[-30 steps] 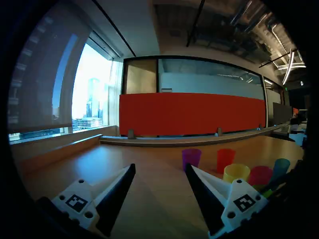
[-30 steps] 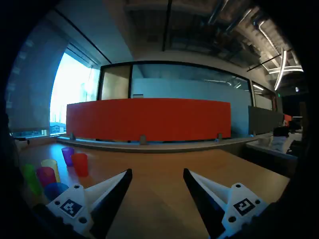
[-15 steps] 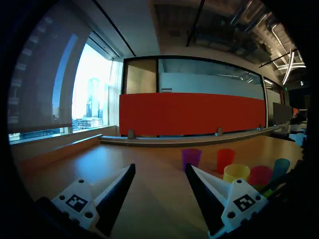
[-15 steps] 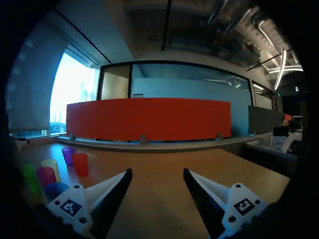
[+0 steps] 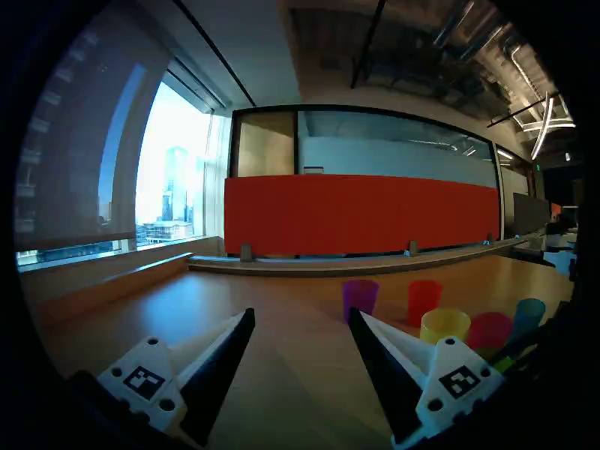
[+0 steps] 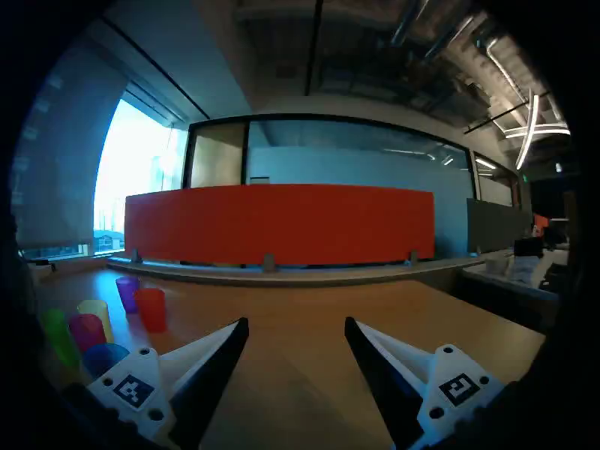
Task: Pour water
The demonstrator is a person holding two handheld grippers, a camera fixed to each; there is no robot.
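Window: one bright window (image 5: pixel 169 195) is seen at the far left of the left gripper view.
Table: one long wooden table (image 5: pixel 225 296) is spread out under both grippers.
Left gripper: the left gripper (image 5: pixel 300 315) is held low over the table. Its two fingers are spread wide apart and nothing is held between them.
Wall: one red wall panel (image 5: pixel 360 214) is seen behind the table.
Cups, left gripper view: five cups are counted to the right of the fingers. From left to right they are a purple cup (image 5: pixel 360 296), a red cup (image 5: pixel 424 300), a yellow cup (image 5: pixel 445 326), a pink cup (image 5: pixel 489 330) and a blue cup (image 5: pixel 529 315). All are set upright and close together on the table.
Cups, right gripper view: six cups are counted at the far left, as a green cup (image 6: pixel 56 337) is added to the same five.
Water: it cannot be told whether water is in any cup.
Right gripper: the right gripper (image 6: pixel 295 322) is held well apart from the cups. Its two fingers are spread wide too, with only bare table between them.
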